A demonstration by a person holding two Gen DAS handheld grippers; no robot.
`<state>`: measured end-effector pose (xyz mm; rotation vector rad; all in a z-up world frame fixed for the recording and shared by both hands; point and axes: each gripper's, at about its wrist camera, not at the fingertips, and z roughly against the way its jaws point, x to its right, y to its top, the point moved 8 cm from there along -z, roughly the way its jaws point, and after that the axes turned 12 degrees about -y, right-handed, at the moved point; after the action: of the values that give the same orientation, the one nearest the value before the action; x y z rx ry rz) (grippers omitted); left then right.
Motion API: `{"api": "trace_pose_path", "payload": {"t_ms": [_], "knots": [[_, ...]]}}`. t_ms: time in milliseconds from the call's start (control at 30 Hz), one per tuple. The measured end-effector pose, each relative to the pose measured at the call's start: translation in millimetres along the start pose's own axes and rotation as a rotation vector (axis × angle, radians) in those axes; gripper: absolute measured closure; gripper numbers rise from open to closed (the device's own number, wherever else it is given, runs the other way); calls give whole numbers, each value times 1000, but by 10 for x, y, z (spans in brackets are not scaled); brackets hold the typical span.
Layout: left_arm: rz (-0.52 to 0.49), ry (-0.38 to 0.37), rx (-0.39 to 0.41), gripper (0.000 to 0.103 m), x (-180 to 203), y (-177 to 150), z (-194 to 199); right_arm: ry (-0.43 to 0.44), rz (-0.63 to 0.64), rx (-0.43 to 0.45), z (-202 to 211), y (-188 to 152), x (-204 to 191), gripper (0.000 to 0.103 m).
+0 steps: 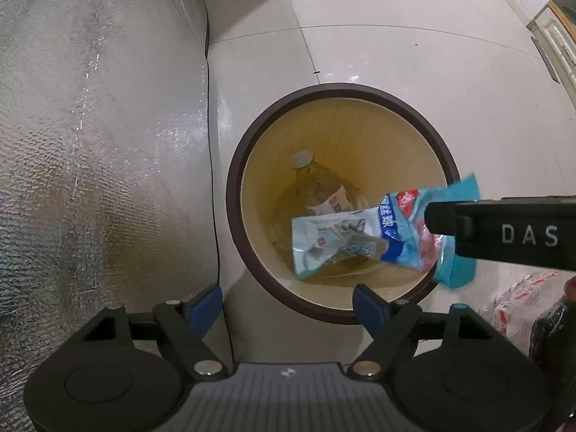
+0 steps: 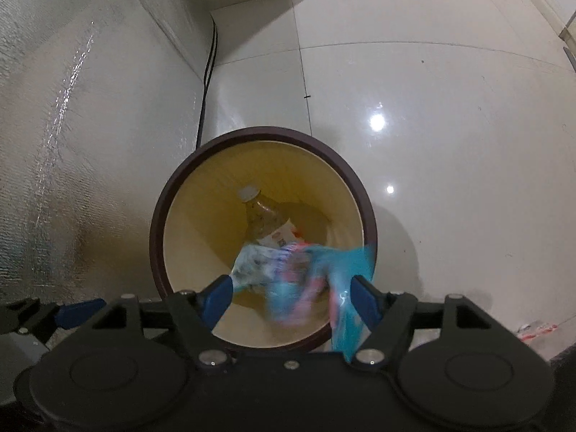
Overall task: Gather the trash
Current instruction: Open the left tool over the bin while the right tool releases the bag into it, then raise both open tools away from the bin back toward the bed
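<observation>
on my far left a crinkled silver foil sheet (image 1: 90,144) covers the surface beside the bin, and a black cable (image 2: 208,72) runs down along its edge onto the pale glossy floor tiles (image 1: 414,54). my left gripper (image 1: 288,300) points straight down with its blue-tipped fingers (image 1: 207,304) spread wide and nothing between them, just at the near rim of the trash bin (image 1: 252,136). the bin is round, with a dark brown rim and a cream inside, standing on the tiles. at its bottom lies a plastic bottle (image 1: 316,187) with a white cap, on its side. above the bin's mouth sits the blue and white snack wrapper (image 1: 378,241), crumpled and blurred in my right view, its turquoise end over the right rim. my right gripper (image 2: 291,293) stands over it with fingers (image 2: 363,297) apart; the wrapper is between them, and the pads are not pressing on it. further right, a pack of red and white packets (image 1: 518,309) lies on the floor.
</observation>
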<state>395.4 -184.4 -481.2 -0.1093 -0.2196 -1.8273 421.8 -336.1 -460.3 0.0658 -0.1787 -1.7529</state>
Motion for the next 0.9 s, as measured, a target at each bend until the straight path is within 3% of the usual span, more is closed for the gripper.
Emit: {"api": "trace_pose_path", "payload": {"t_ms": [233,367,533,733,900], "knots": [[3,12,-1,21,-18,-4,23,-15,9,19,25,-79,27,31],[6,17,1,21,-108,37,-29,14,-10,-3,-24,-61,75,55],[11,24,0,20,-140,39,14,7,-18,-15,-107,-106,77,60],[8,39,9,14,-112,53,68,5,-25,-8,-91,-114,90,60],[14,55,41,8,-129,62,181,-9,-39,15,48,-149,142,39]]}}
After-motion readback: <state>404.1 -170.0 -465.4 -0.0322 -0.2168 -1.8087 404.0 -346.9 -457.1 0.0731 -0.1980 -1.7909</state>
